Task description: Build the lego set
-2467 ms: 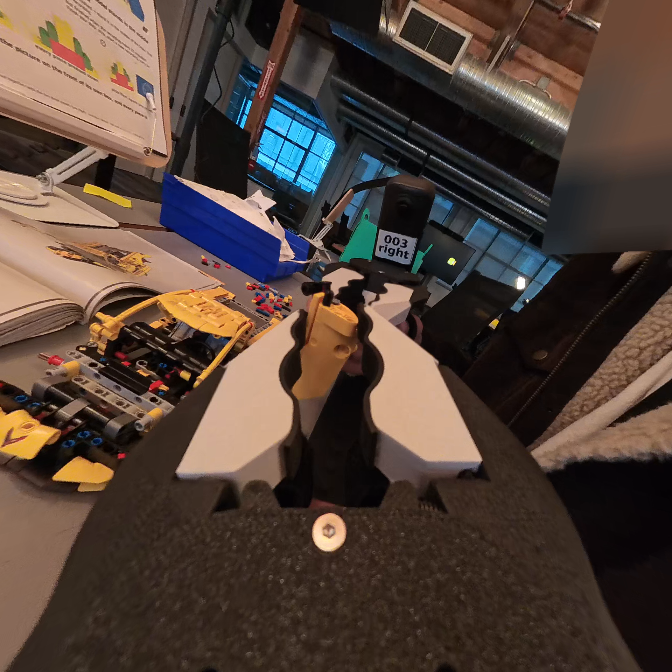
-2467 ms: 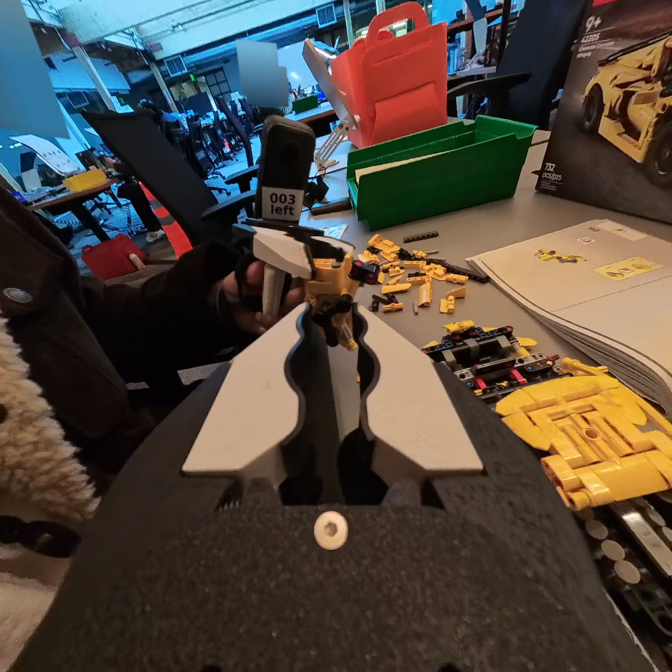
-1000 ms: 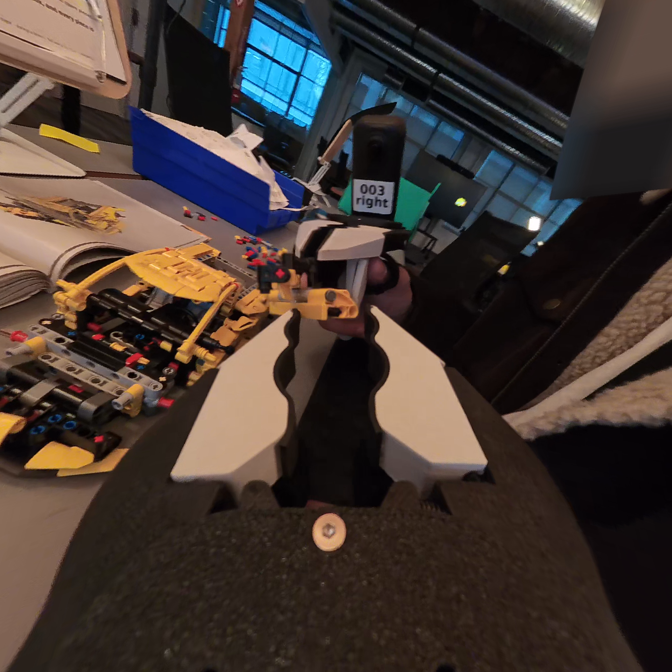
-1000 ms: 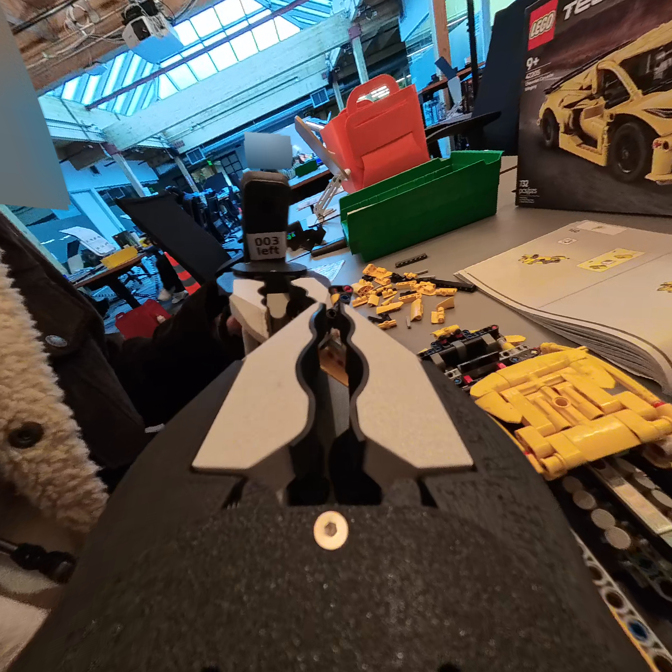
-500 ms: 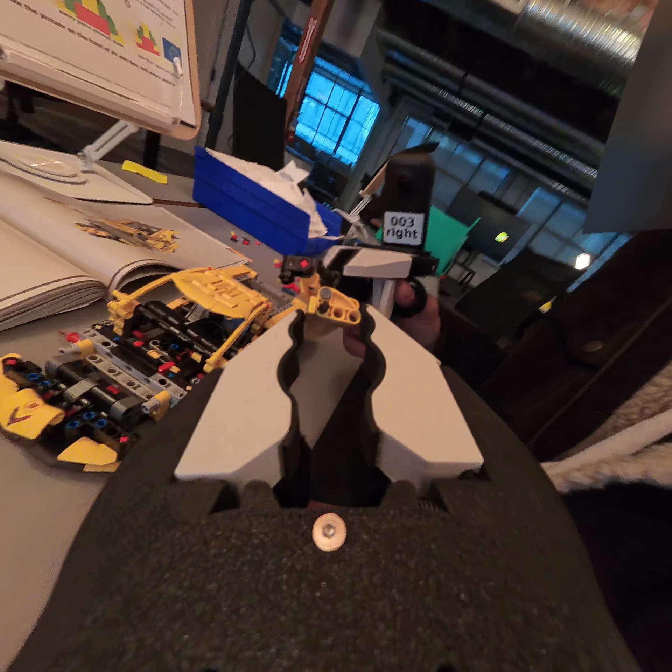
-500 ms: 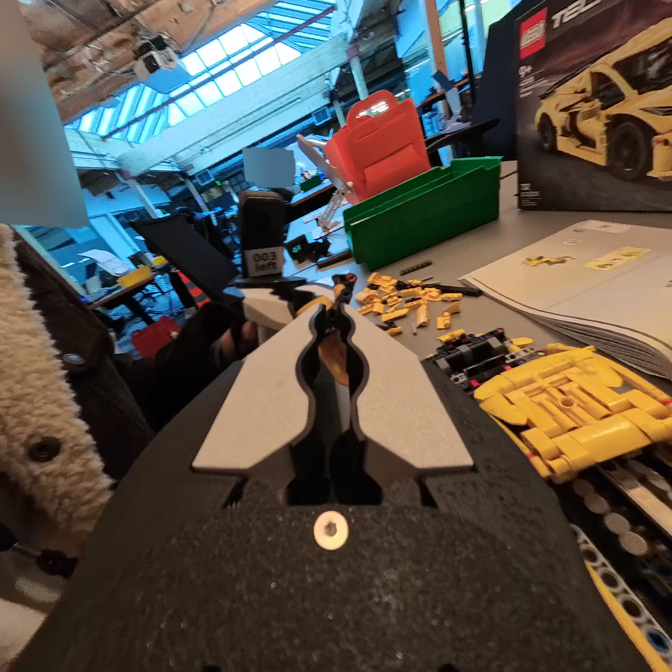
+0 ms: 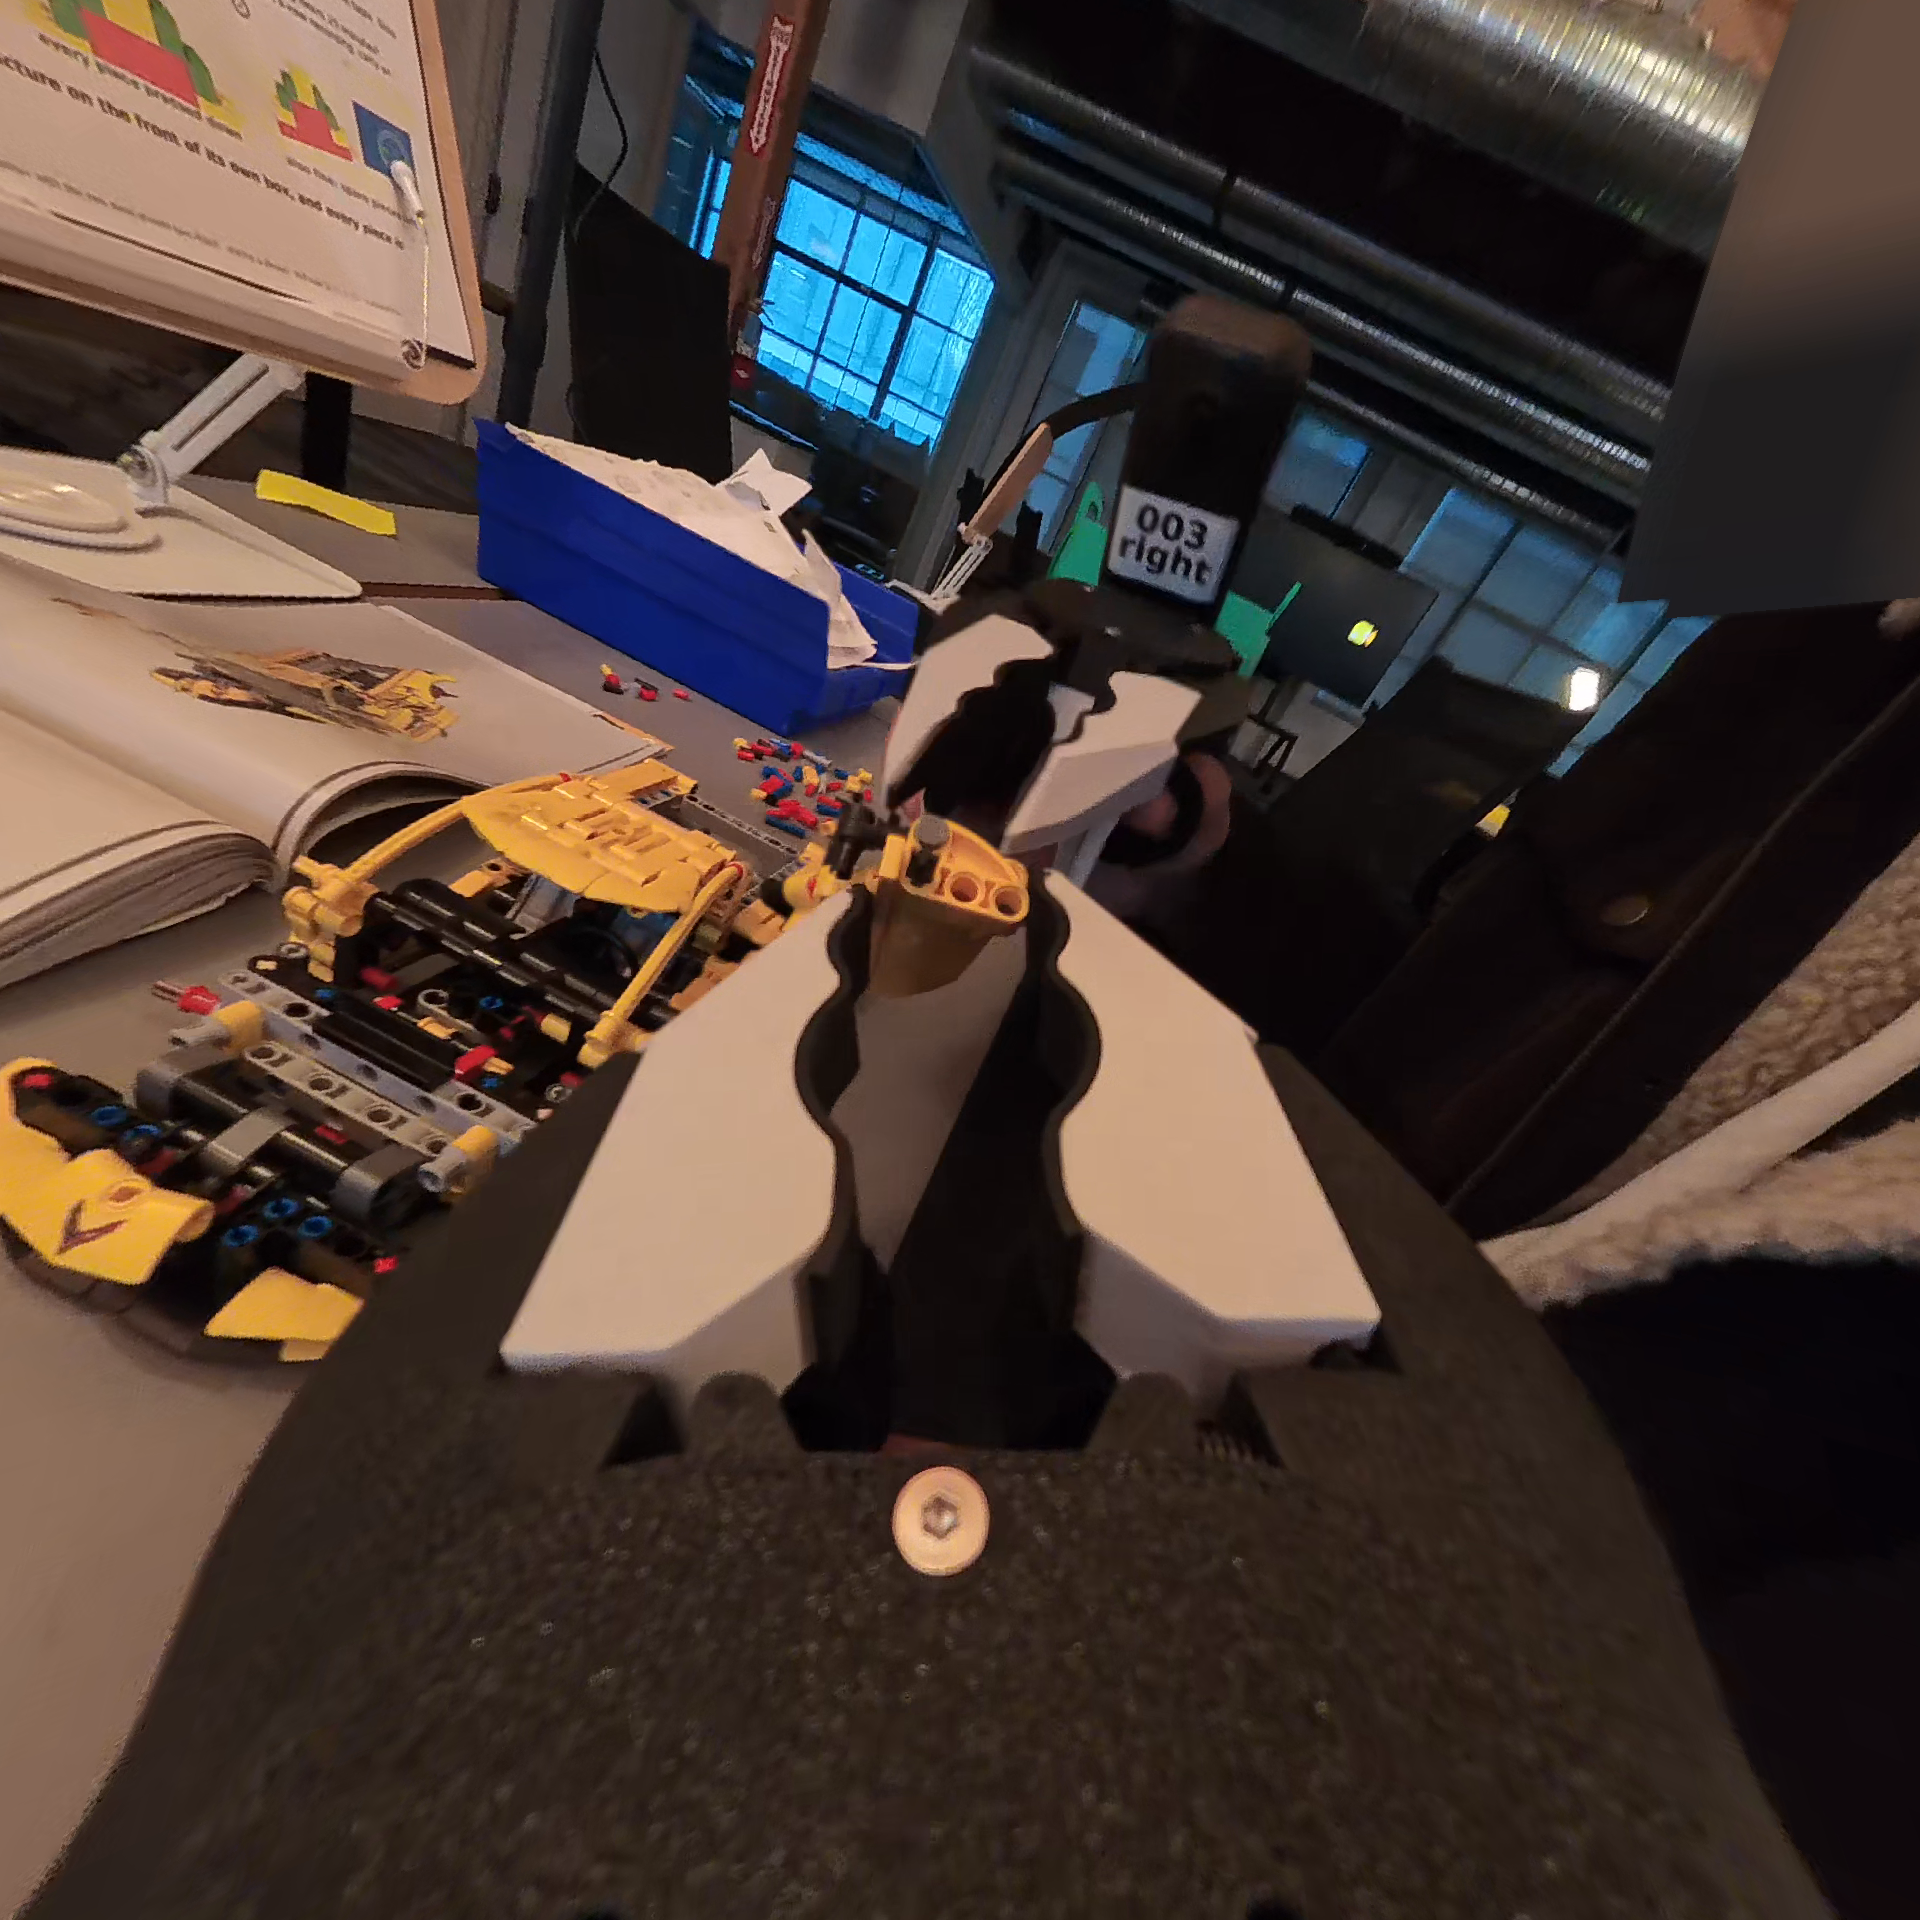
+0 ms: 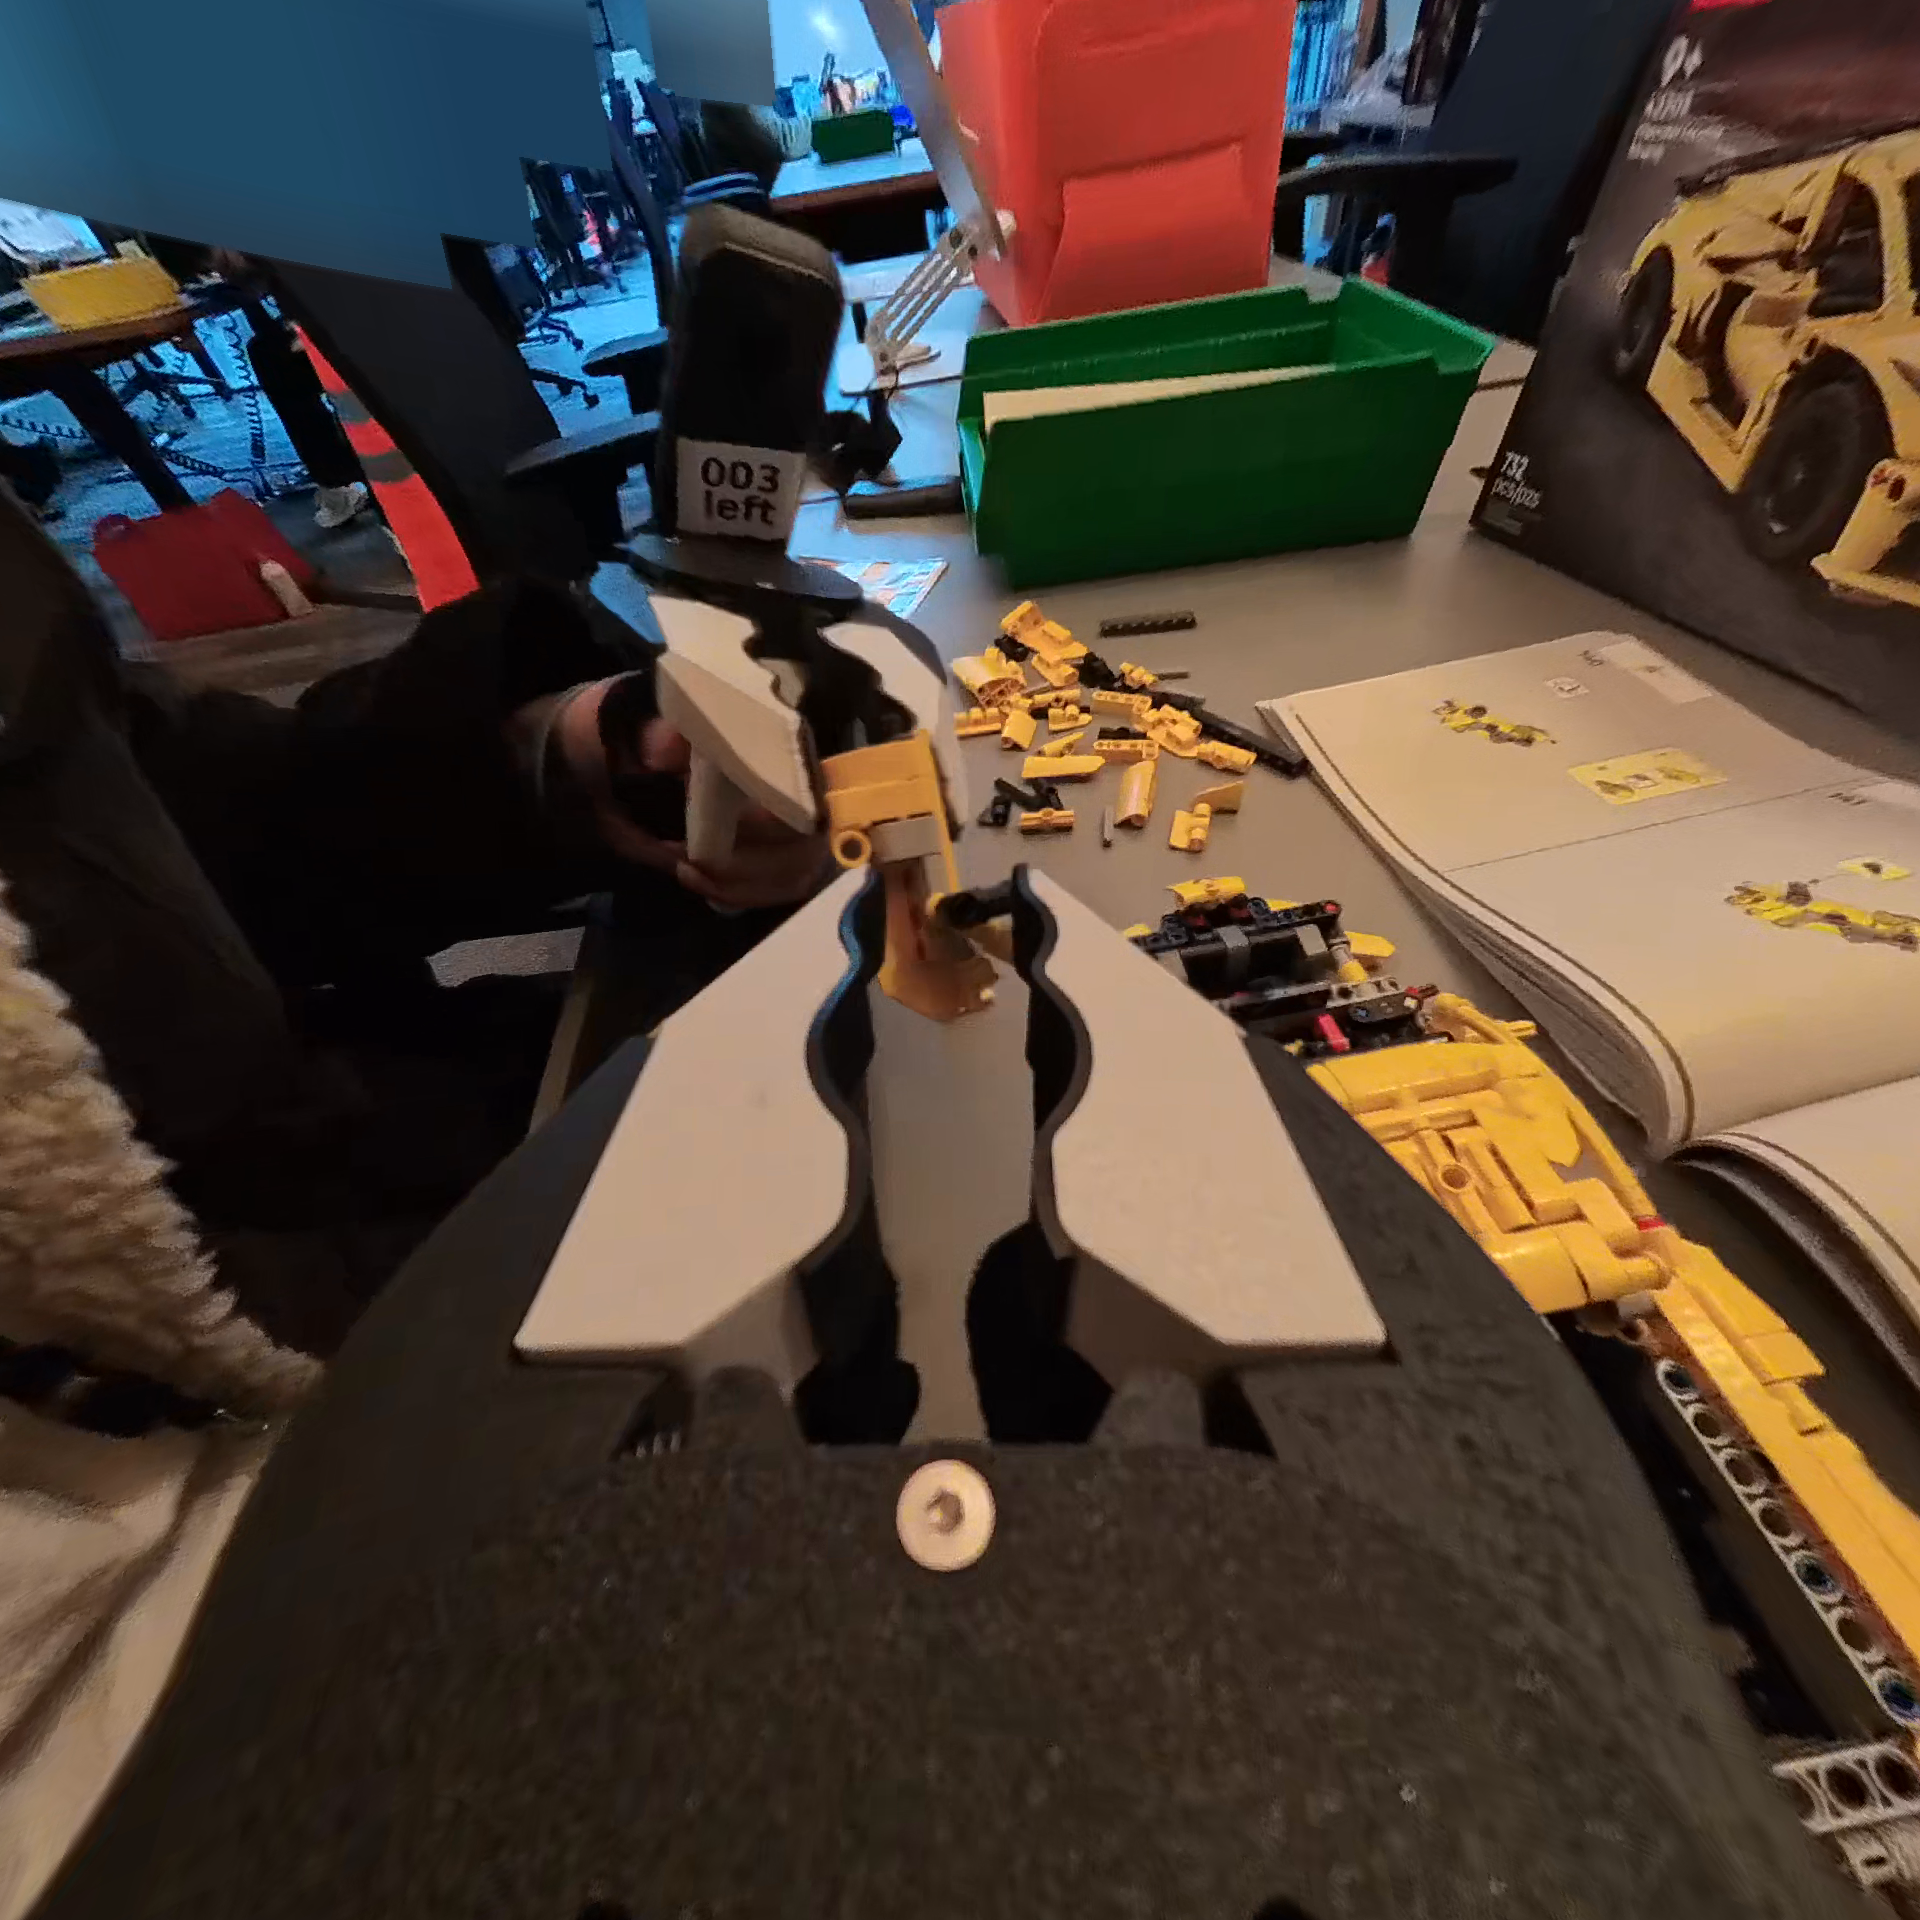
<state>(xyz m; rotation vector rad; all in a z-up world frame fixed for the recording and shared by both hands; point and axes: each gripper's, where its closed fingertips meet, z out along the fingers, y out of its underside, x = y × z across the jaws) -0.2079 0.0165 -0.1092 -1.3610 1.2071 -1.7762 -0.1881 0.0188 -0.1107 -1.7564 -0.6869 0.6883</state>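
Left tool (image 7: 940, 914) clamping yellow subassembly (image 7: 940, 894) midair

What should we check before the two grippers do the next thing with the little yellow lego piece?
1. Left gripper is holding the yellow piece: ok.
2. Right gripper has its jaws apart on either side of the piece: ok.
3. Right gripper is gripping the piece: not ok.
4. Black pin is pushed fully in: cannot tell.
5. Half-built car lies on the table, apart from both grippers: ok.
6. Instruction book is open: ok.
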